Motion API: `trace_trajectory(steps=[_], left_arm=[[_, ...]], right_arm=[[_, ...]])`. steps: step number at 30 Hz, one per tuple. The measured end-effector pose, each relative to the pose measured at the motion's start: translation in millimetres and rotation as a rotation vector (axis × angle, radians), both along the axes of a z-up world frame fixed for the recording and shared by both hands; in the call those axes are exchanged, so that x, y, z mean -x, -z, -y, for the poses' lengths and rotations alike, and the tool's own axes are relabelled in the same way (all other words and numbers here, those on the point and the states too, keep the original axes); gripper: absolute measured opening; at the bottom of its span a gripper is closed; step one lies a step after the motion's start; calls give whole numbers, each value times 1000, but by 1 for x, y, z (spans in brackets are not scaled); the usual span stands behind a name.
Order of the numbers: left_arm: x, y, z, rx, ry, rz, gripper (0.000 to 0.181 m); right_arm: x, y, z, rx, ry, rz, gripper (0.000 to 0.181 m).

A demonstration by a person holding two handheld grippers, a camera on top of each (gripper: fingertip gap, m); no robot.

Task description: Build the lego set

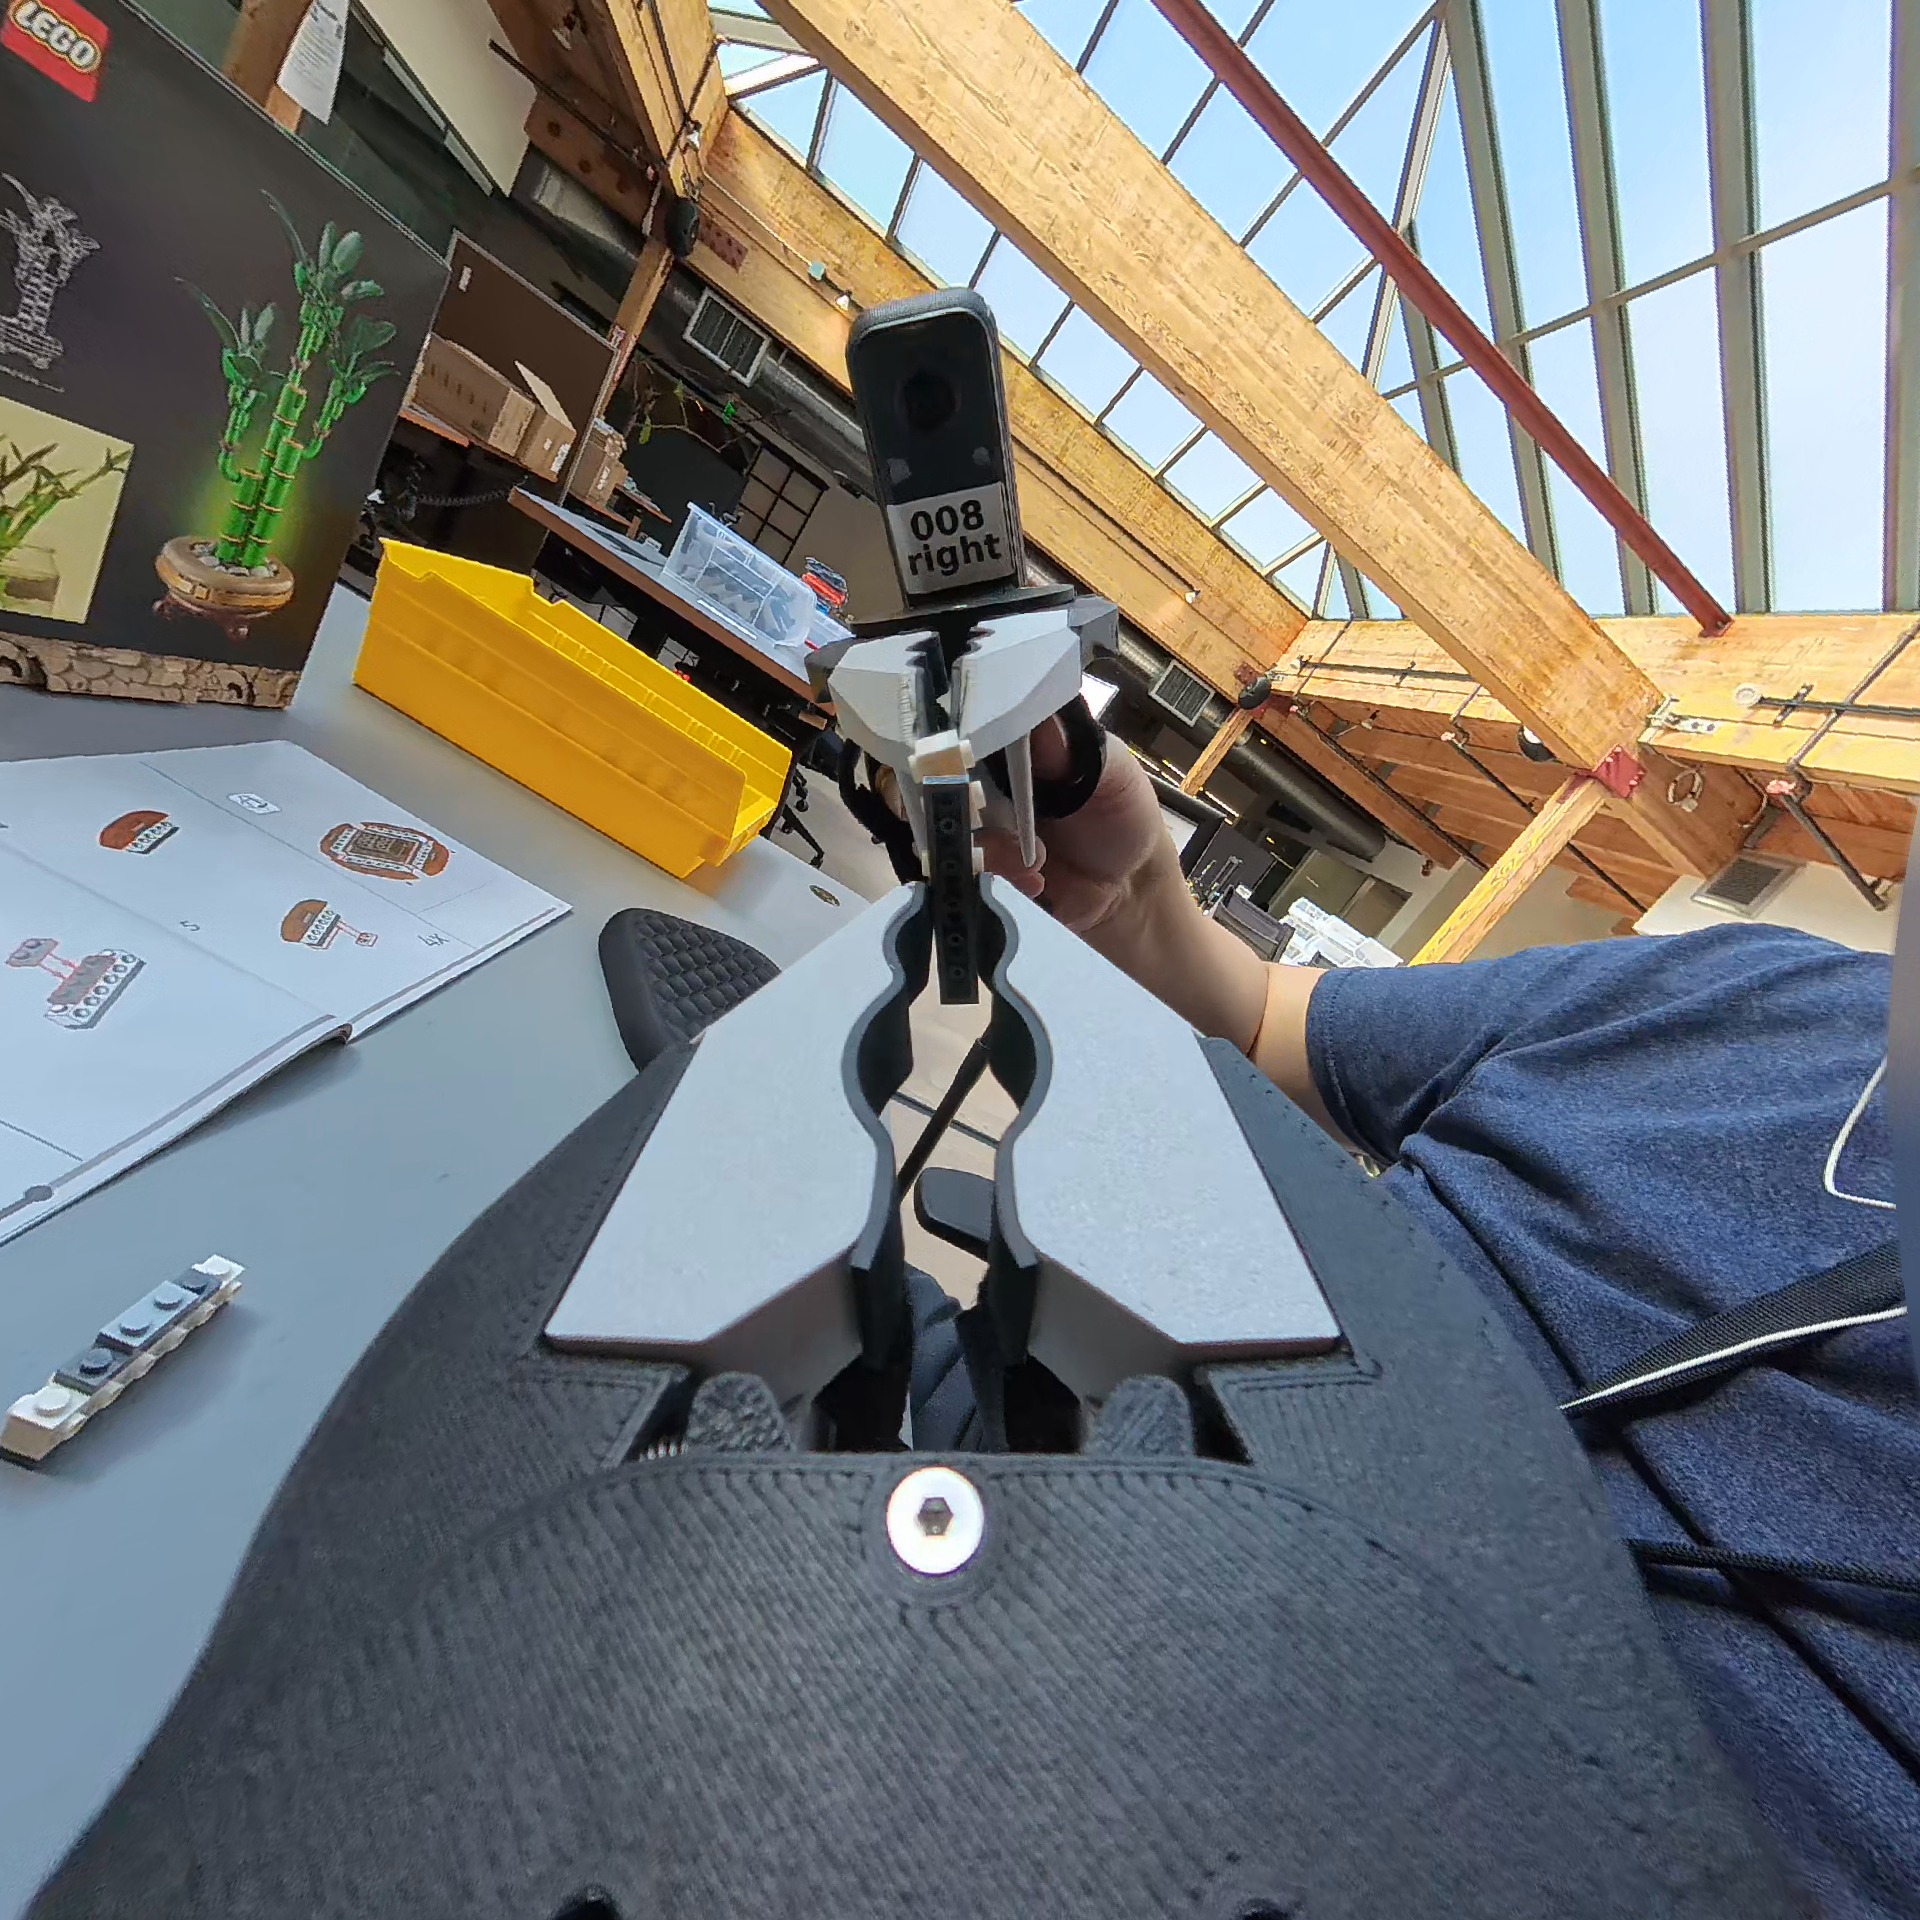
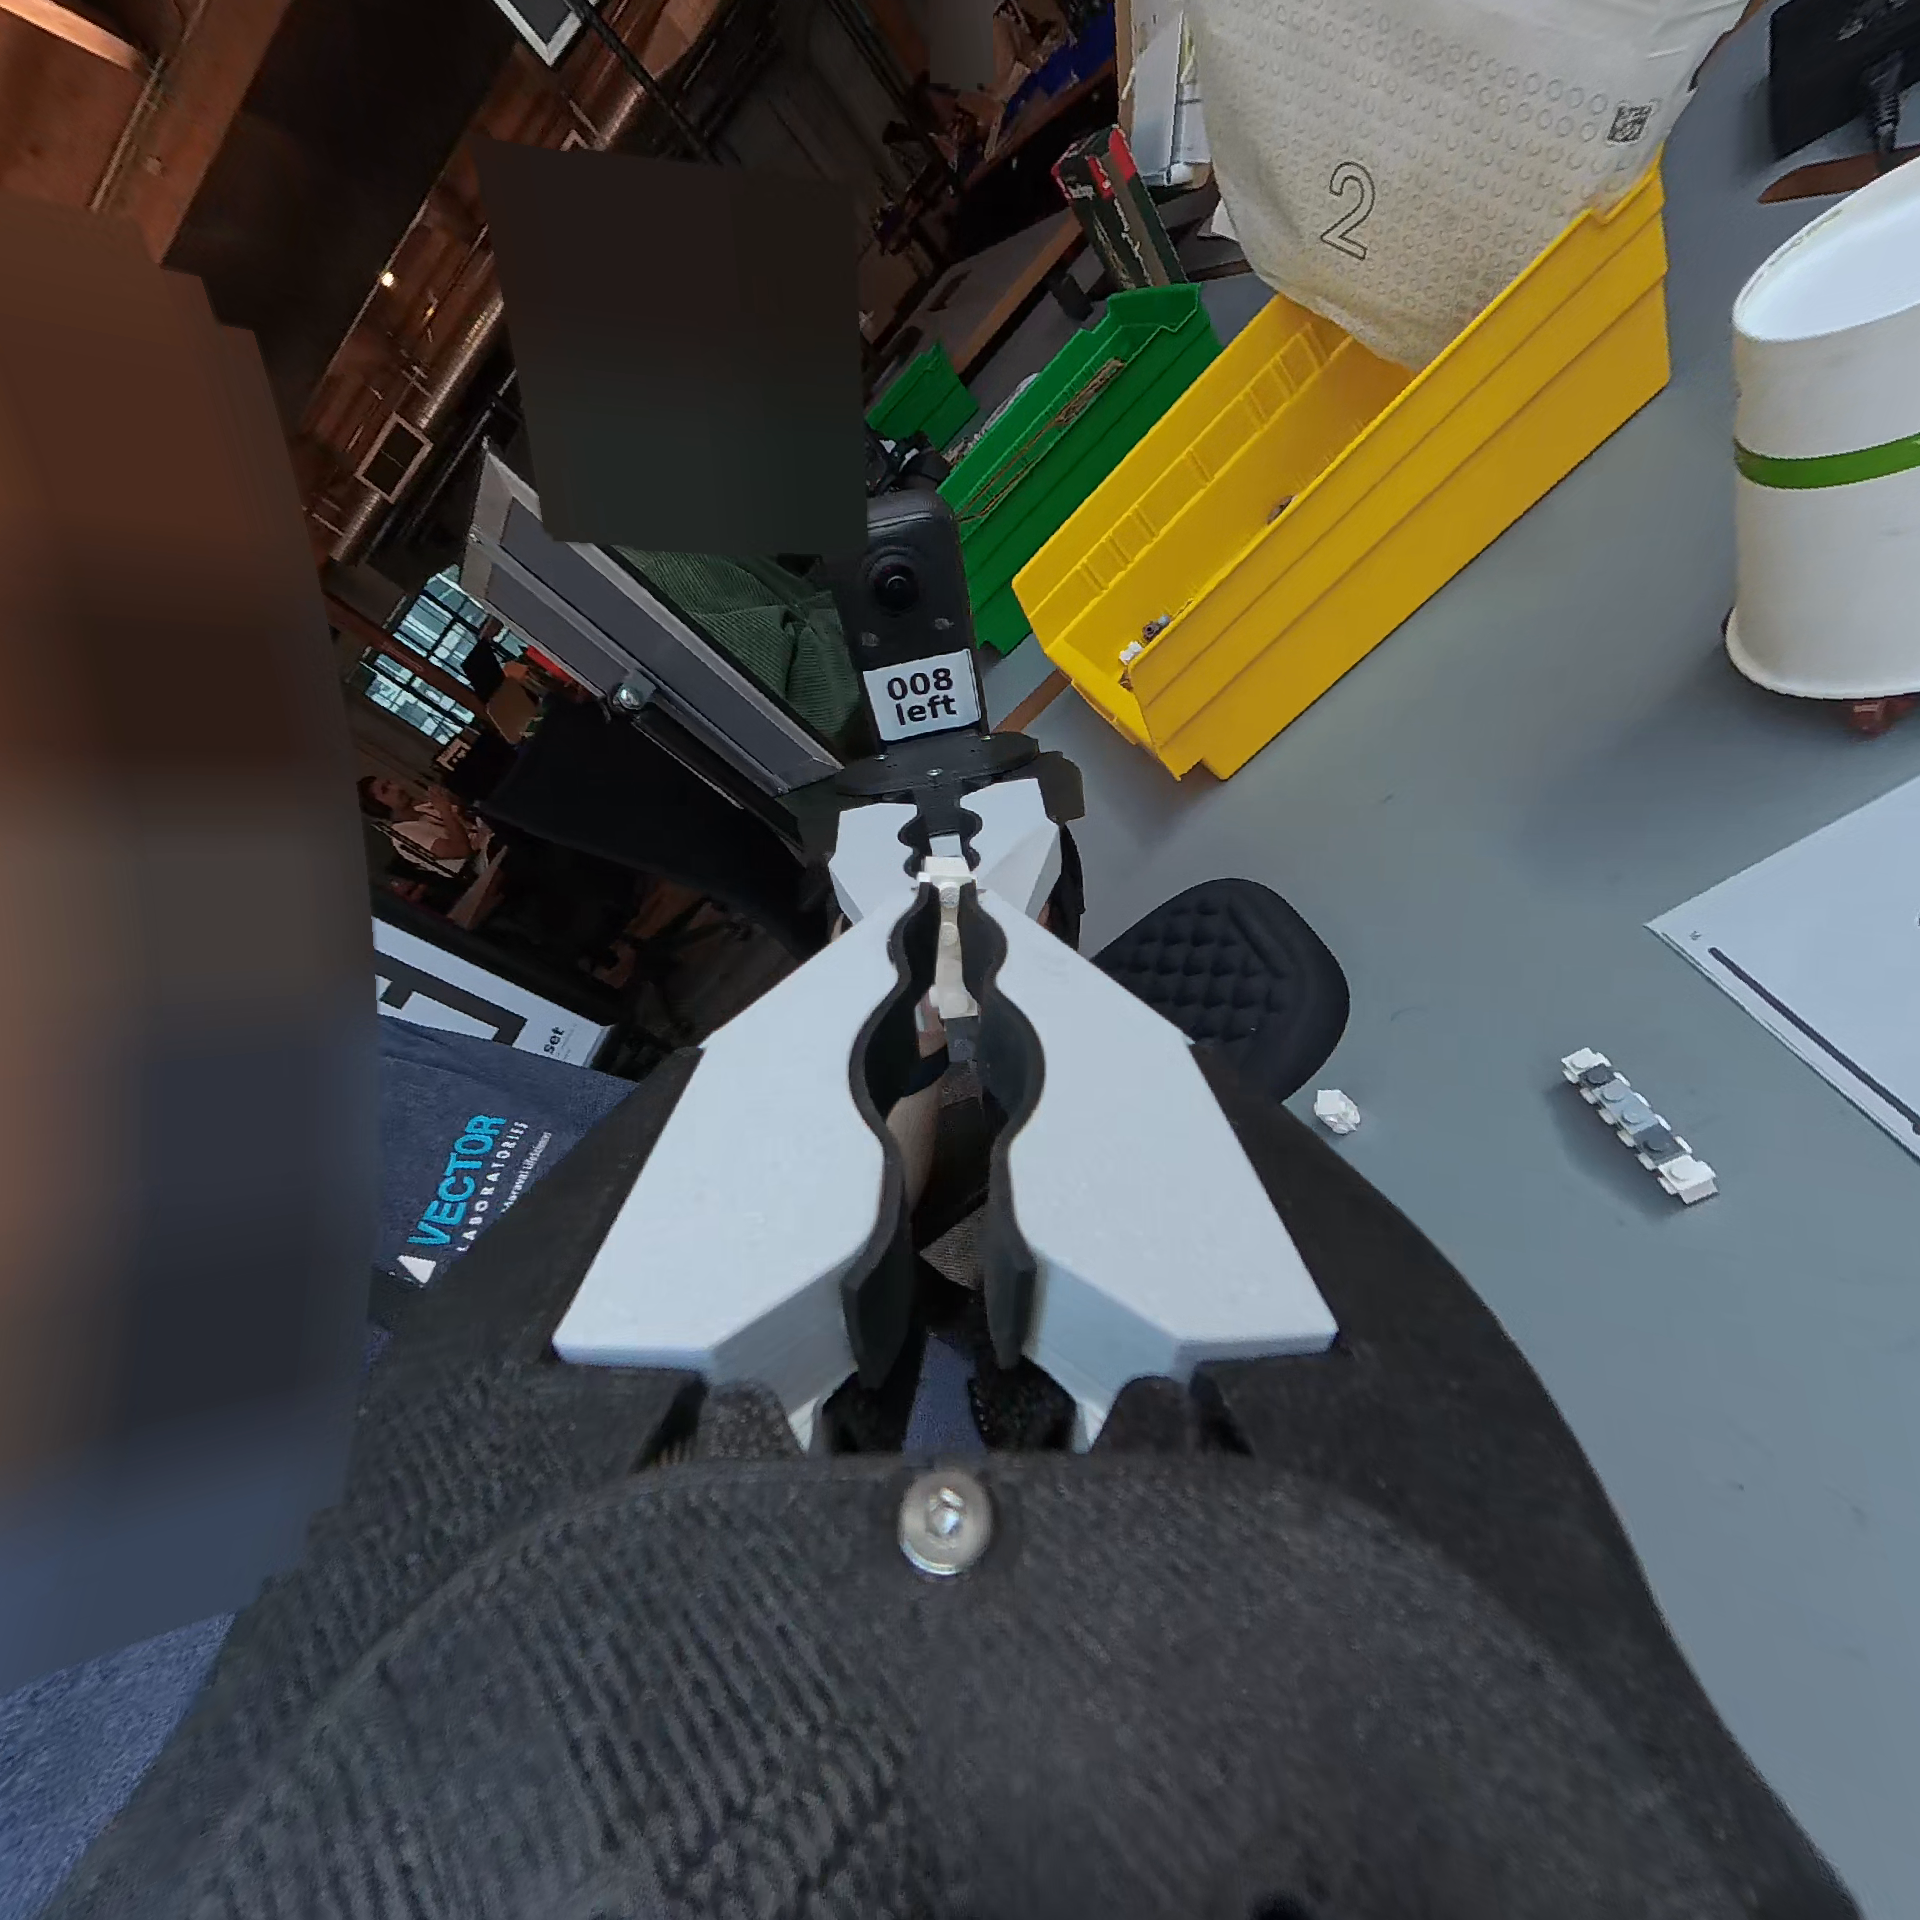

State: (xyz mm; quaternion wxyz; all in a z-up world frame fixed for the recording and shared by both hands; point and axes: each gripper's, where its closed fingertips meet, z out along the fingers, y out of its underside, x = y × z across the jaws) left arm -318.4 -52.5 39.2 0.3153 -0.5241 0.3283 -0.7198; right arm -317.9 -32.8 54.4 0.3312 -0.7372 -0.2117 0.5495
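In the left wrist view, the set's box (image 1: 156, 343) stands at the far left on the grey bench (image 1: 343, 1174), with the open instruction booklet (image 1: 208, 914) lying in front of it and a finished strip of white and grey plates (image 1: 120, 1351) resting flat near the bench's edge. Just right of the box sits an empty yellow bin (image 1: 561, 707). In the middle, held up in the air off the bench, the left gripper (image 1: 948, 914) pinches the lower part of a narrow black beam (image 1: 954, 894) with a row of holes; its fingers are drawn close on the piece. The right gripper (image 1: 951, 764) faces it from the other side, pressed together on the white pieces at the beam's far end, a person's hand (image 1: 1091, 842) behind it and a blue sleeve (image 1: 1558, 1091) at the right. In the right wrist view, the two grippers meet tip to tip at the centre, the right gripper (image 2: 948, 914) squeezing the white pieces (image 2: 951, 935). Right of it, a small loose white piece (image 2: 1337, 1110) lies on the bench beside the plate strip, with a white bag (image 2: 1423, 156) resting in a yellow bin and a white tub (image 2: 1829, 468) at the far right.
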Motion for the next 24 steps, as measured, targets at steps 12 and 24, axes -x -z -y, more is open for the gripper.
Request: trace_trajectory(steps=[12, 24], left_arm=[[-2, 4, -1, 40, 23, -8, 5], [-8, 21, 2, -11, 26, -121, 5]], right_arm=[[1, 7, -1, -45, 22, 56, 2], [3, 22, 3, -34, -8, 73, 3]])
